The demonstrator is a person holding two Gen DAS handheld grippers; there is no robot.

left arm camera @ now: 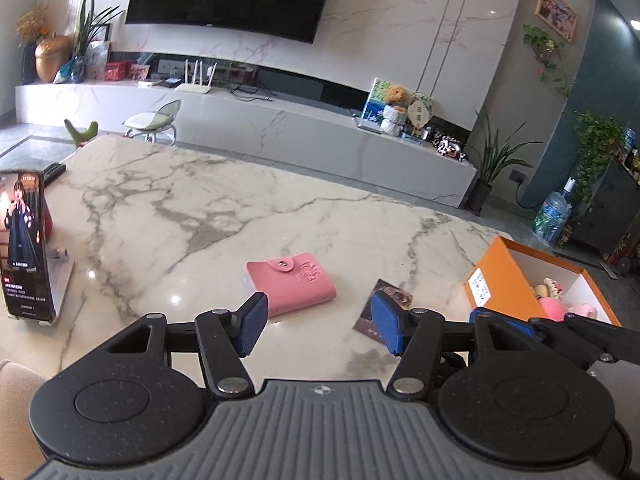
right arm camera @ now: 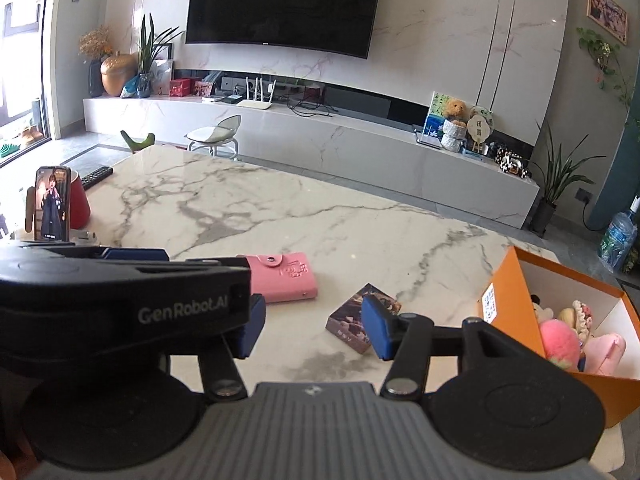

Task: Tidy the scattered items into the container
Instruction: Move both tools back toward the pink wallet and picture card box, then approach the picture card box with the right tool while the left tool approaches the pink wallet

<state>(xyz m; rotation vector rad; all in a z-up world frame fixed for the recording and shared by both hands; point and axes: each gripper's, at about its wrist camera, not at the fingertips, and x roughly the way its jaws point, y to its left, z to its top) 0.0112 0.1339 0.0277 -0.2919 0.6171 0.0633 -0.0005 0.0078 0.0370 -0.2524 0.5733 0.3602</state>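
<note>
the left gripper (left arm camera: 320, 322) is wide apart with nothing between its blue pads (left arm camera: 253, 325). it hangs just above the marble table (left arm camera: 200, 200). the right gripper (right arm camera: 314, 328) is wide apart too and holds nothing.

in the left view, a pink wallet (left arm camera: 292, 286) lies flat on the table at about 12 o'clock from the left gripper, just past the left pad. a small dark card box (left arm camera: 382, 308) lies at about 1 o'clock, partly hidden behind the right pad. an orange box (left arm camera: 496, 280) sits at about 2 o'clock, at the table's edge. it is open on top and white inside, with soft toys (left arm camera: 556, 304) in it. the right gripper shows at 3 o'clock in this view, close beside the left one.

in the right view, the wallet is at about 11 o'clock, the card box is at 12 o'clock right by the right pad, and the orange box is at 2 o'clock. the wallet and the card box lie near each other but do not touch. both are outside the orange box.

a phone (left arm camera: 26, 244) stands on a stand at 9 o'clock in the left view, its screen lit. a remote (left arm camera: 52, 172) lies behind it, near the far edge of the table.
</note>
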